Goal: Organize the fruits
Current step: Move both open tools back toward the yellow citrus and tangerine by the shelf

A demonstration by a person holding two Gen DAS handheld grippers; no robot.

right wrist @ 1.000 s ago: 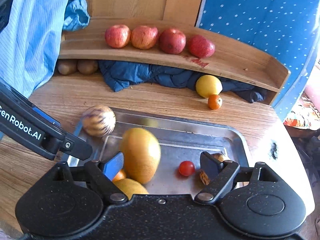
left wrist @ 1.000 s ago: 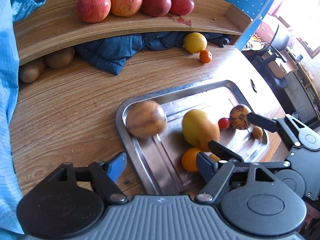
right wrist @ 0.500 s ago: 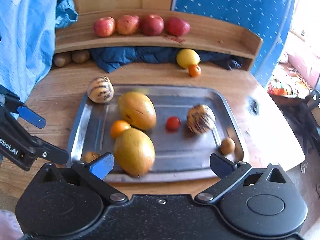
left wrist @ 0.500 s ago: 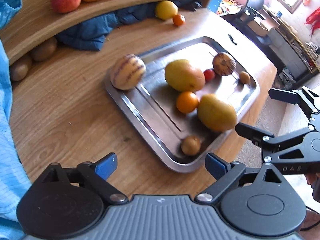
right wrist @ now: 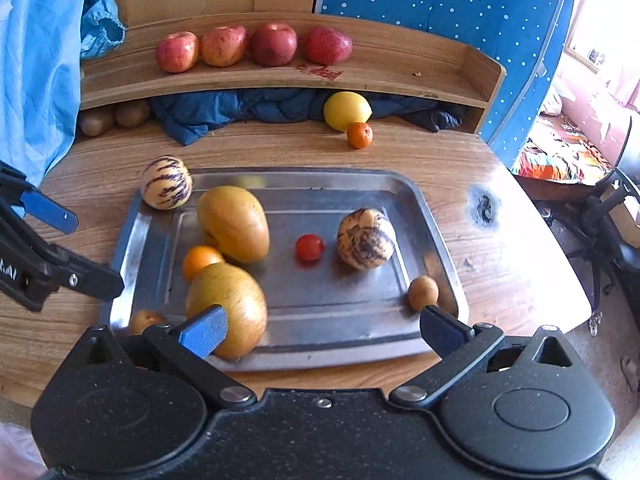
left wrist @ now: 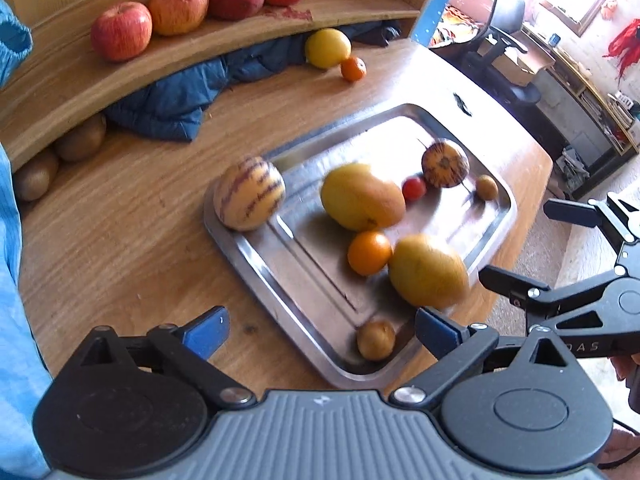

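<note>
Both claws spread wide, empty: left gripper (left wrist: pixel 320 330), right gripper (right wrist: pixel 322 330). Near mango (right wrist: pixel 227 309) on tray (right wrist: pixel 434 216), near-left, long axis near-far; far mango (right wrist: pixel 233 223) tilts far-left to near-right.

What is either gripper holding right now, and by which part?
Nothing. The left gripper and the right gripper are both open and empty; every fruit lies loose on the rectangular metal tray or the wooden table.

Steel tray (right wrist: pixel 436 220) ahead of right jaws: two mangoes (right wrist: pixel 234 224) left, cherry tomato (right wrist: pixel 309 247) centre, striped pepino (right wrist: pixel 365 239) right, orange (right wrist: pixel 200 258) between mangoes.
</note>
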